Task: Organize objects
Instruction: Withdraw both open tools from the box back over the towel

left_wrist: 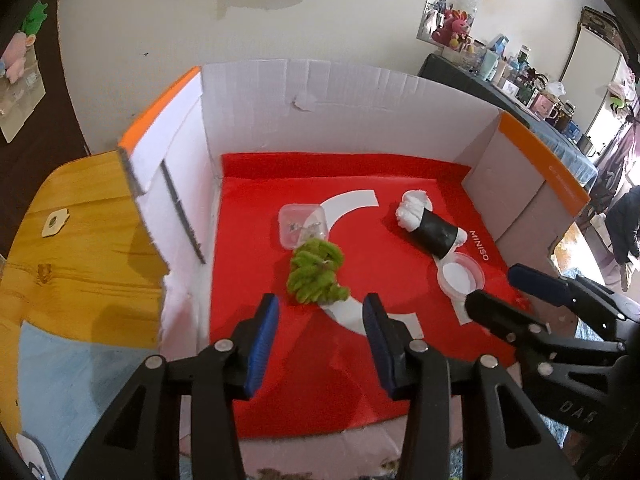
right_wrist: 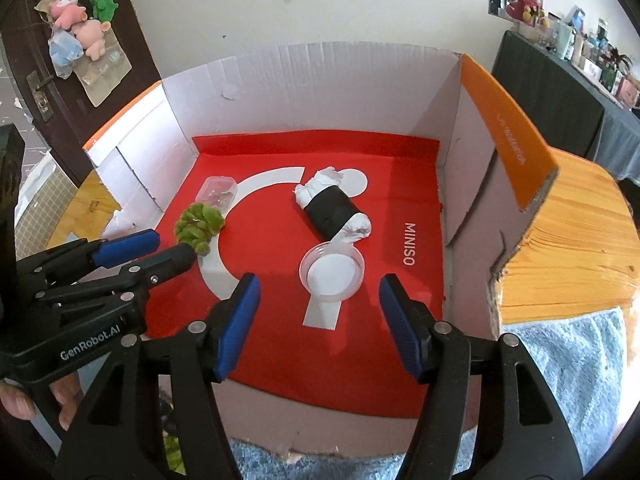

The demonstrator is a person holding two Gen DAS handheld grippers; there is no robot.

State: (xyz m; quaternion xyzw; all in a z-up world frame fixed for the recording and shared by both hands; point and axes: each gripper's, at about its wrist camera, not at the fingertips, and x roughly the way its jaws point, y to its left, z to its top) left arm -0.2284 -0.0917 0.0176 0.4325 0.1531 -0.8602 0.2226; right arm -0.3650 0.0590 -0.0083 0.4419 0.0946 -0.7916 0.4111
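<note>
Green pipe-cleaner bundle (left_wrist: 318,272), round lidded dish (right_wrist: 332,271), black-banded white roll (right_wrist: 334,210): all lying on the red liner inside the cardboard box (left_wrist: 352,92).
Left gripper (left_wrist: 320,338) and right gripper (right_wrist: 318,322) both hang with jaws apart, nothing between them. Risks: a low pass may snag the fuzzy bundle, which touches the small clear square case (left_wrist: 302,226), or knock the dish into the roll beside it.

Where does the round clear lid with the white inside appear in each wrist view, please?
Left wrist view: the round lid sits right of centre, just below the black-banded white roll.
Right wrist view: the same lid sits near the centre, between the two blue pads of the right tool.
Shared landmark: the word MINISO on the red sheet, just right of the lid in both.
</note>
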